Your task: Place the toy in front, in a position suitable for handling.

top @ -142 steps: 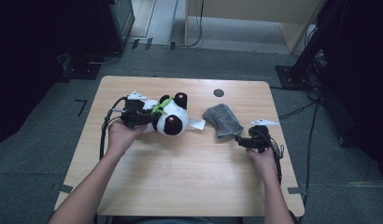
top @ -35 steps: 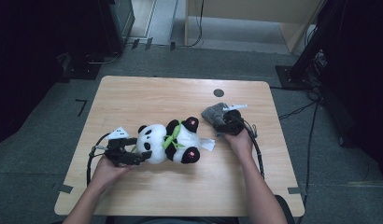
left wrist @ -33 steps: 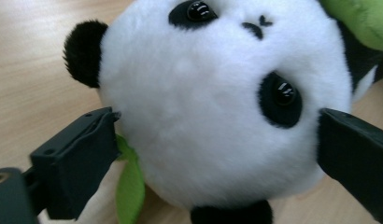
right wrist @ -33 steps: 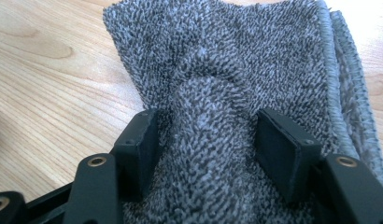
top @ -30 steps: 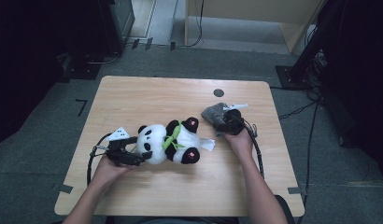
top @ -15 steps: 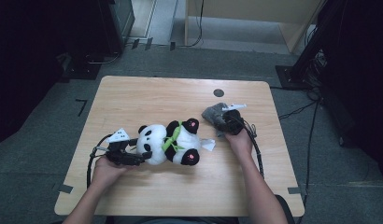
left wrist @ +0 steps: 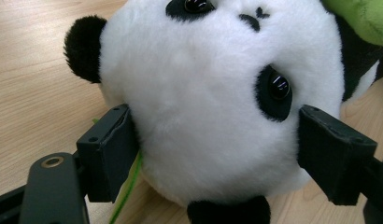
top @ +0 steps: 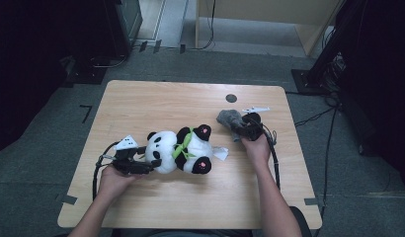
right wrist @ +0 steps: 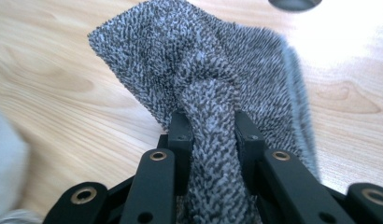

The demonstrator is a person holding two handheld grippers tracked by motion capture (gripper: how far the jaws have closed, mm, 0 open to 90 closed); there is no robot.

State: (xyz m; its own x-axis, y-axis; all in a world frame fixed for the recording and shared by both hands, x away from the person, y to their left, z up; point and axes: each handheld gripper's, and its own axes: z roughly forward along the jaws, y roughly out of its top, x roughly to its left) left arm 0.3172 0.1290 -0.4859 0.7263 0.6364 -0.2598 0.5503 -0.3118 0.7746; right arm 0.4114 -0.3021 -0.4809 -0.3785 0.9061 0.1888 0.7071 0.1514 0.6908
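The table held the panda plush at its middle, lying on its side; the left gripper had just been closing and clamped its head. Smaller, the grey cloth lay by the right edge, the right gripper just closed, pinching a fold. That thin pinch could slip if tugged.
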